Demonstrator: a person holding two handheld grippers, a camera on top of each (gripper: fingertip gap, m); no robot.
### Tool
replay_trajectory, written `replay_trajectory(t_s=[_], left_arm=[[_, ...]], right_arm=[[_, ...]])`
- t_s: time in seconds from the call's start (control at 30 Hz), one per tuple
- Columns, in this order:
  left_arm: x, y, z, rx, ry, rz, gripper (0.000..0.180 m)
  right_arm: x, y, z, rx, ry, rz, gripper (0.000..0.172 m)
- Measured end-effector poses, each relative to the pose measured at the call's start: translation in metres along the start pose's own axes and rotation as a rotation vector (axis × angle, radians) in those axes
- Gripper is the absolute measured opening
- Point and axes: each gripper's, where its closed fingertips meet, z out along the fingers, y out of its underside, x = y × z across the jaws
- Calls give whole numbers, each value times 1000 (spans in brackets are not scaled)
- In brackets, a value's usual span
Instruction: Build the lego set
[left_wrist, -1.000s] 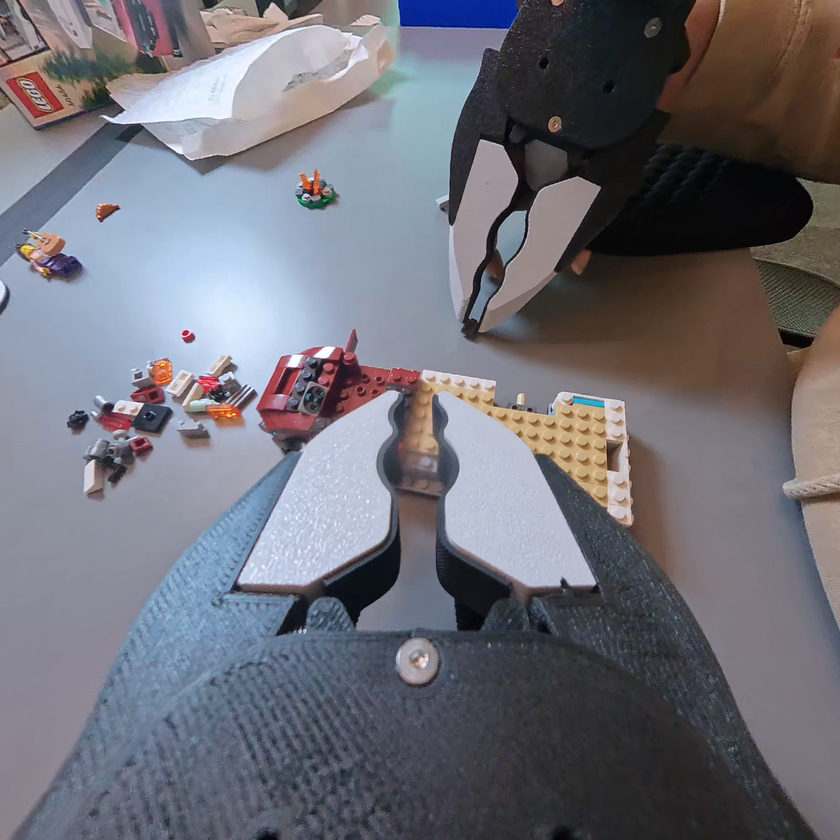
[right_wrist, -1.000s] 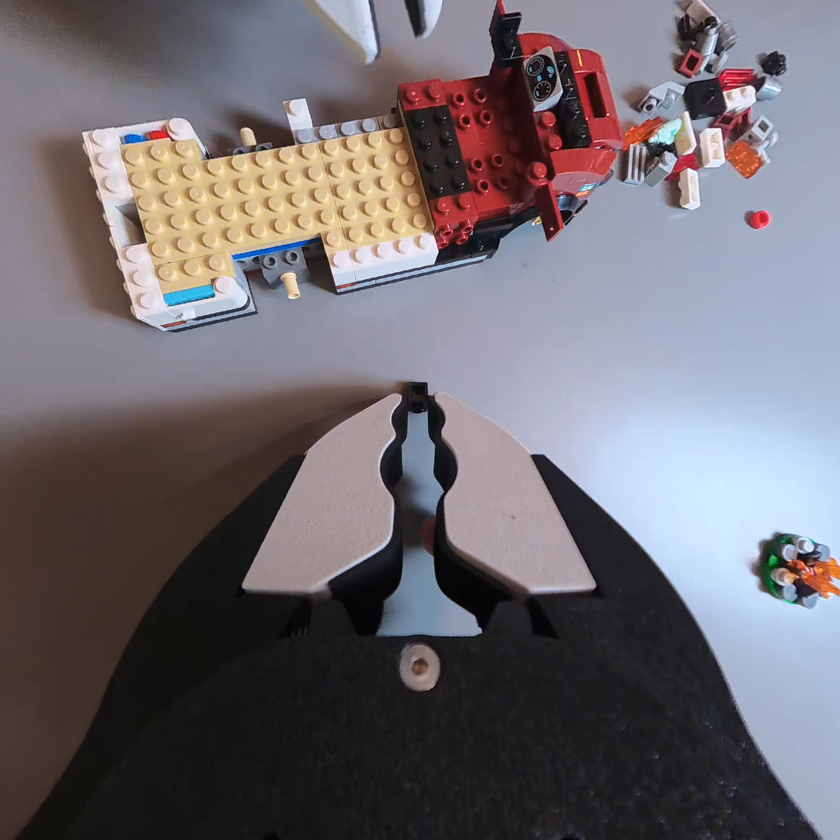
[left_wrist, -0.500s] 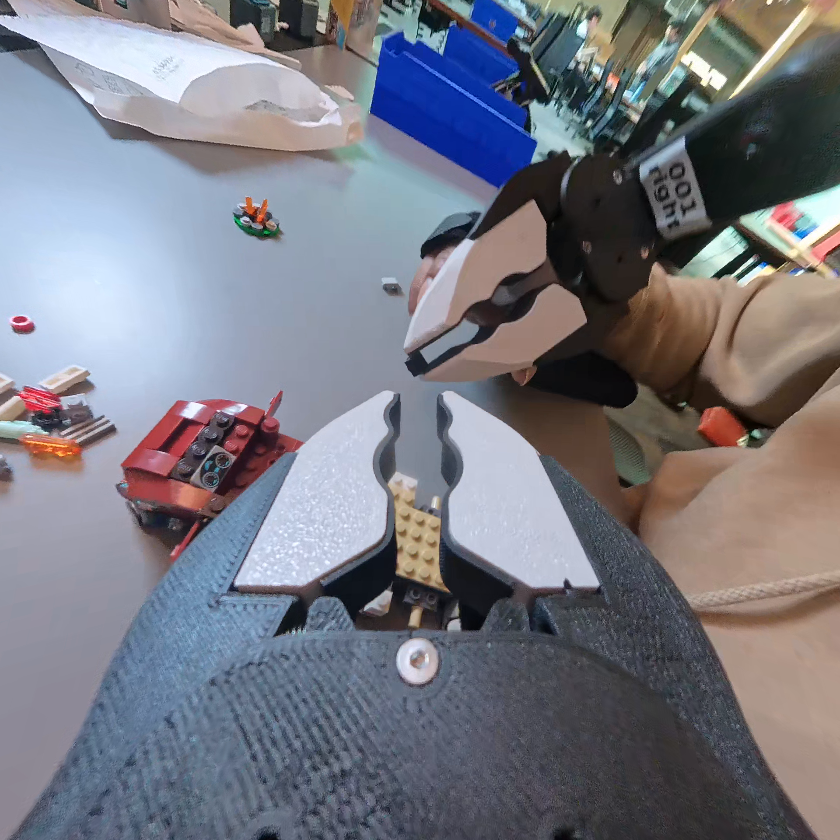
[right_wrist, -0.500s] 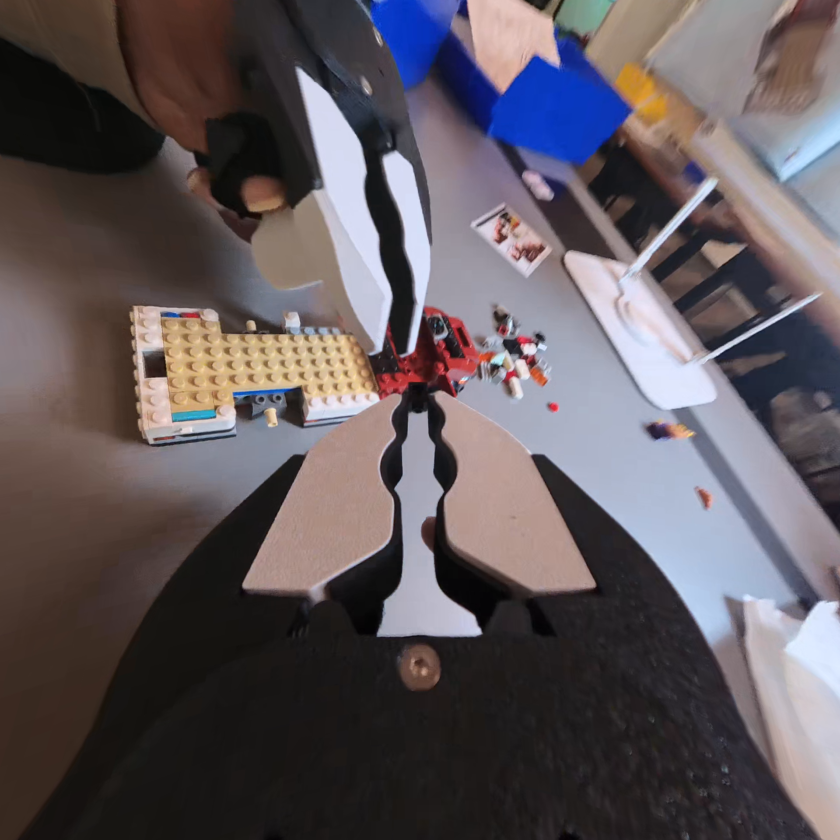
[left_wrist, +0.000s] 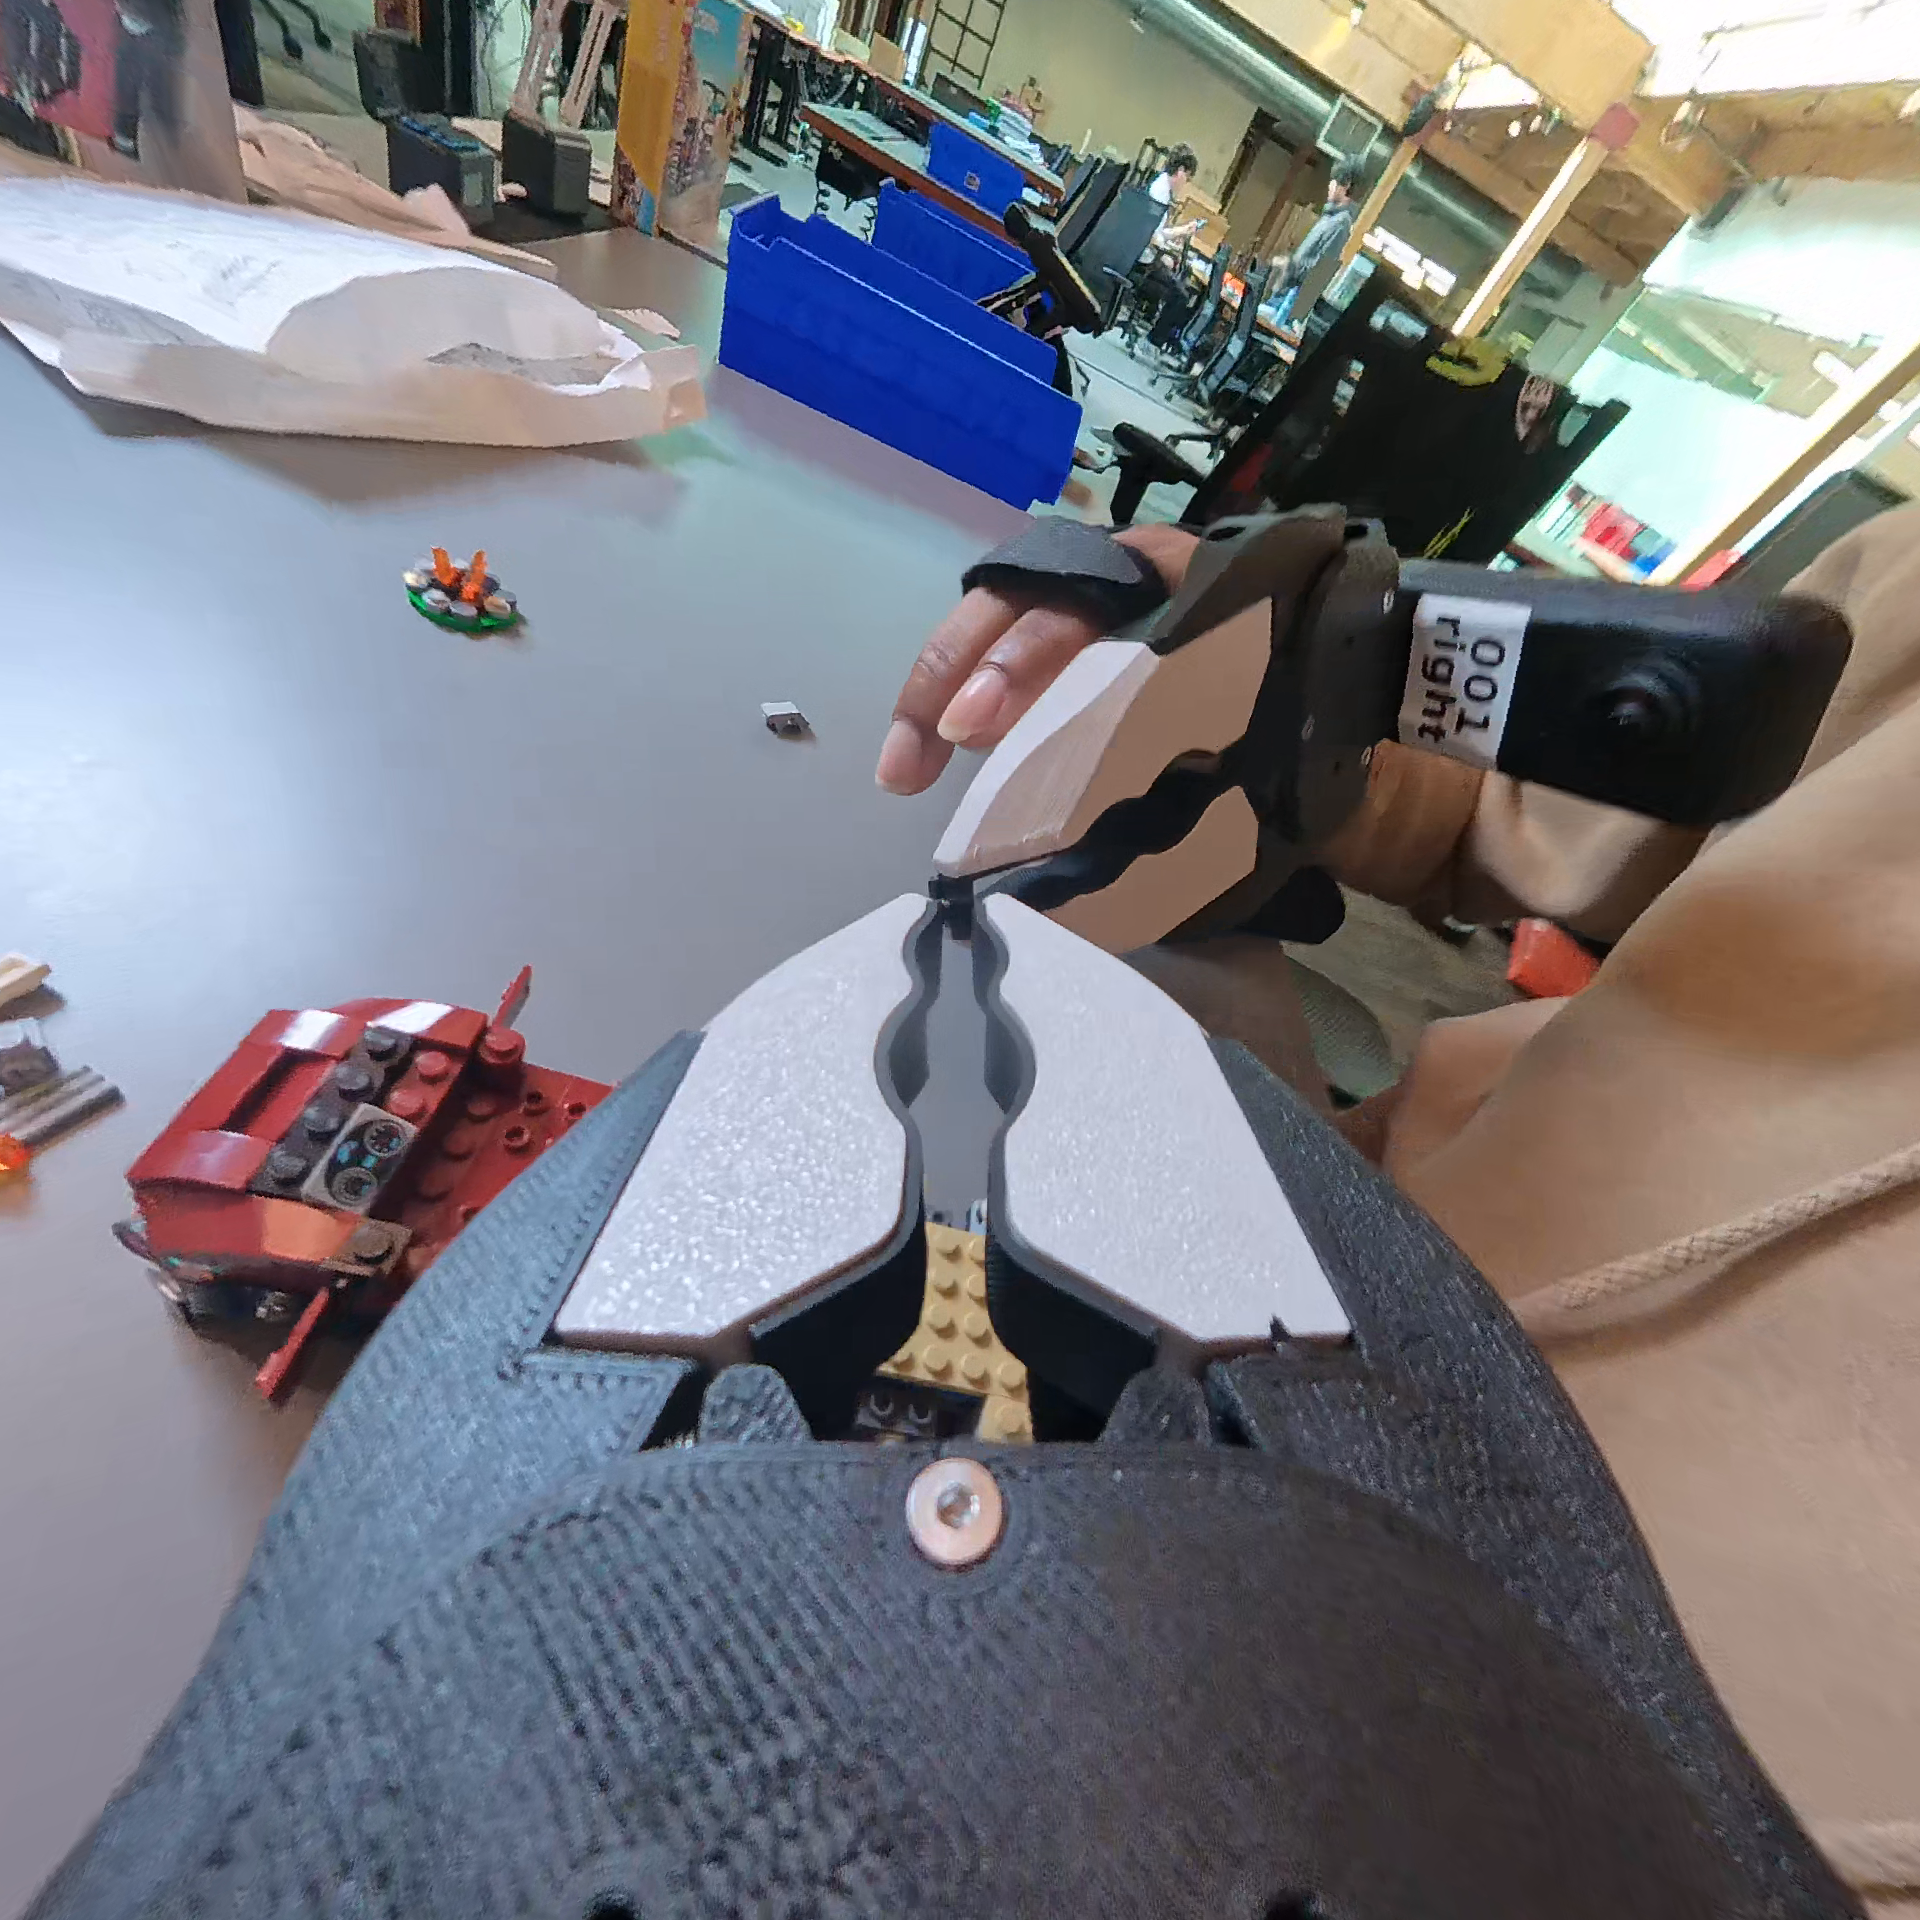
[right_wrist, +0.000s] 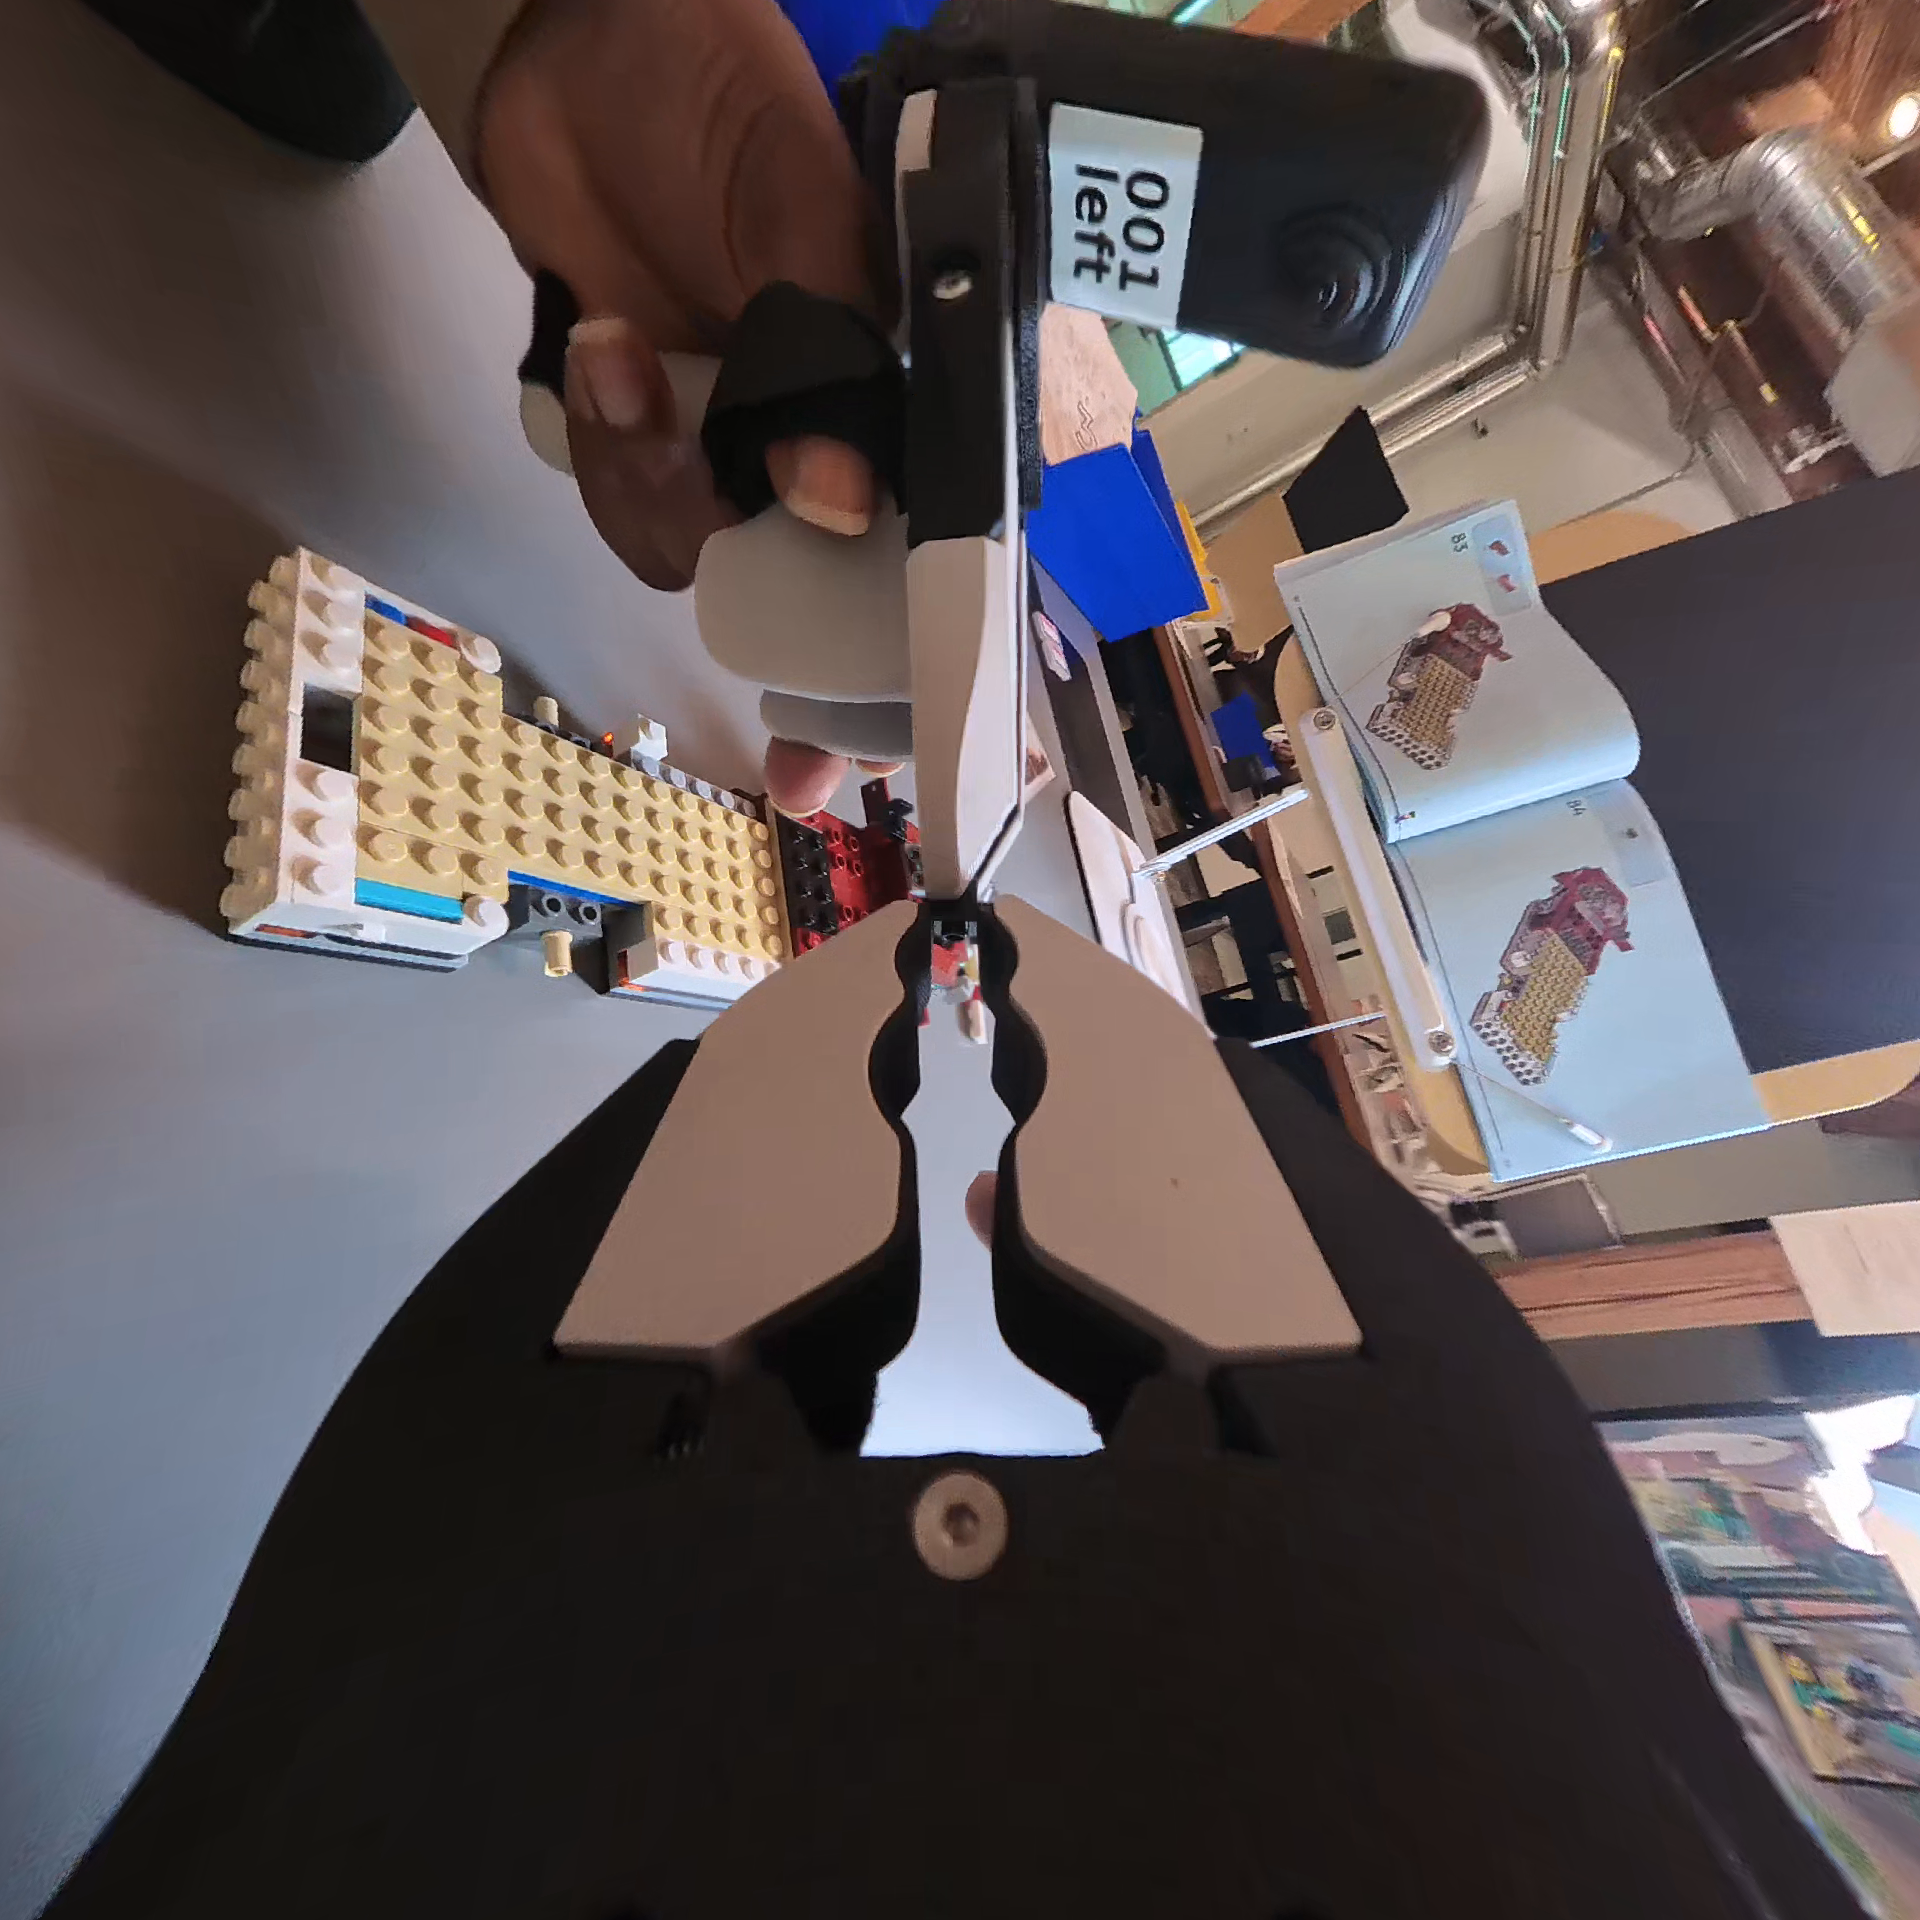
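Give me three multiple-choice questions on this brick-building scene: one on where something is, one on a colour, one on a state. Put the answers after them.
1. Where is the small black piece?
A. in a blue bin
B. at the meeting tips of the two claws
C. on a paper bag

2. What colour is the studded floor of the brick model?
A. tan
B. green
C. purple

3. How is the instruction booklet?
A. shut
B. open
C. rolled up

Answers:
1. B, the tips of the left claw and the right claw come together right at it.
2. A, the plates are tan with white edging.
3. B, two printed pages show side by side.
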Motion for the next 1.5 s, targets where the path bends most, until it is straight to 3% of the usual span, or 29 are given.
replay_trajectory(t_s=[0.1,0.23,0.33,0.43,0.73,1.5], left_arm=[[-7,2,-4,-19,-112,286,5],[-10,7,-11,-53,-241,699,5],[-6,6,-12,-37,-271,862,5],[1,4,-12,-9,-279,959,5],[5,6,-11,6,-281,1044,5],[21,7,-9,42,-244,1116,5]], right_arm=[[-2,-1,0,44,-85,230,14],[-1,-5,-3,159,-302,708,19],[0,-9,-4,225,-419,955,18],[-3,-12,-2,249,-481,1050,15],[-8,-14,-2,275,-562,1143,8],[-9,-26,-10,367,-772,1349,10]])
